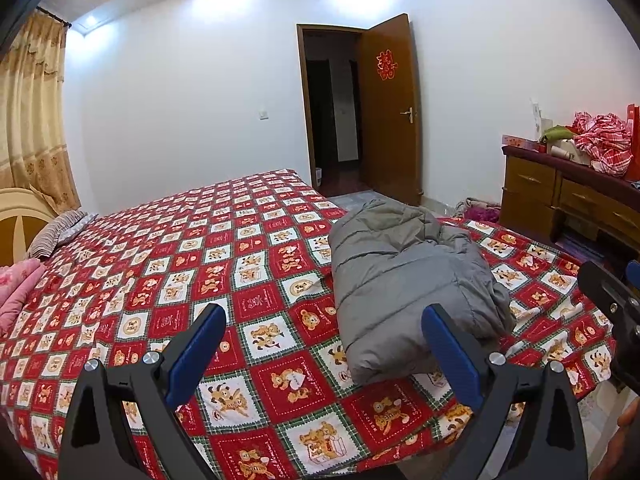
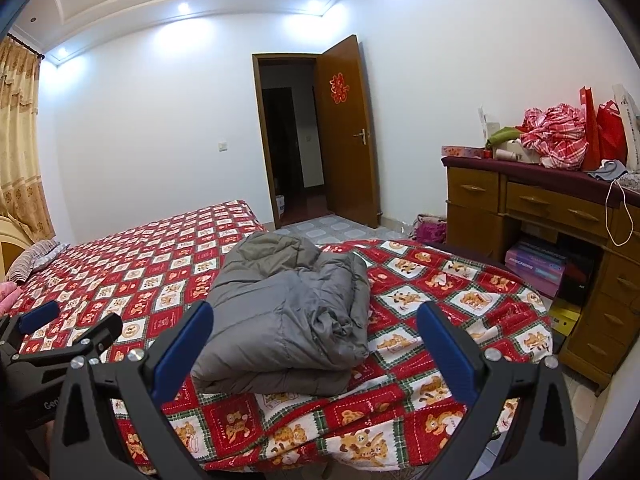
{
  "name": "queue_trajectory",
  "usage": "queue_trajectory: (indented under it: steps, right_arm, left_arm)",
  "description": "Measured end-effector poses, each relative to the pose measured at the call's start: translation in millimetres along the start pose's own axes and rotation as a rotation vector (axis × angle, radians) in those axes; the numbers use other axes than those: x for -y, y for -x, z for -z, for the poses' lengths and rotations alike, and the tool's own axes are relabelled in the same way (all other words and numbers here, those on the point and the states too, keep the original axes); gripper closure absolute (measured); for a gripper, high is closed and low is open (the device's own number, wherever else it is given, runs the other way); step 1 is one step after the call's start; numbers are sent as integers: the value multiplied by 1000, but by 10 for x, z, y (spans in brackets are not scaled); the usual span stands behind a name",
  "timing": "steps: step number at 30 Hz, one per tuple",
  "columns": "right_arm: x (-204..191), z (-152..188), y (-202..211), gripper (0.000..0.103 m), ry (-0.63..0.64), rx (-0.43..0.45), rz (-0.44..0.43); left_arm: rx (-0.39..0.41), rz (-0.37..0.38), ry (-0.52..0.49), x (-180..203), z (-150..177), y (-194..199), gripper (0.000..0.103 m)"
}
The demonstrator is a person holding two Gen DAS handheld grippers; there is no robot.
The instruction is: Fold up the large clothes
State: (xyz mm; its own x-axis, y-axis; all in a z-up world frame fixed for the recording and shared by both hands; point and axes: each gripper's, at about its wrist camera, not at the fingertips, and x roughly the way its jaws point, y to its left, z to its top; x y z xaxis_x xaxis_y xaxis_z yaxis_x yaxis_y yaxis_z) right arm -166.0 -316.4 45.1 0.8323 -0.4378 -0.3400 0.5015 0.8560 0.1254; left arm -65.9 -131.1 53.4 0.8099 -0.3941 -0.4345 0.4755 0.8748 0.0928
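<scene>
Both tools spread wide, empty: left tool (image 1: 324, 344), right tool (image 2: 316, 340). Grey padded jacket (image 2: 292, 316) lies folded mid-frame on the bed (image 2: 460, 304) (near its lower edge). I'd press the top layer flat, squaring edges.

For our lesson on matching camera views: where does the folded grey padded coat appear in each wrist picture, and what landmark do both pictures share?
Left wrist view: the grey padded coat lies right of centre on the red patterned bedspread, behind the right finger.
Right wrist view: the coat lies at centre, between the two open fingers.
Shared landmark: the open brown door bearing a red paper ornament.
</scene>
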Motion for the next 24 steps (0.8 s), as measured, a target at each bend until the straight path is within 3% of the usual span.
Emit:
queue_trajectory:
  steps: [10,19,24]
  right_arm:
    - [25,8,-3,0,-11,1,8]
    - [23,19,-8,0,-6,0,14]
    - [23,40,-25,0,-8,-10,15]
  left_arm:
    - [17,-5,14,-31,-26,6,4]
    - [99,-149,-62,55,-39,38,4]
    - [86,-80,-24,-13,-58,26,4]
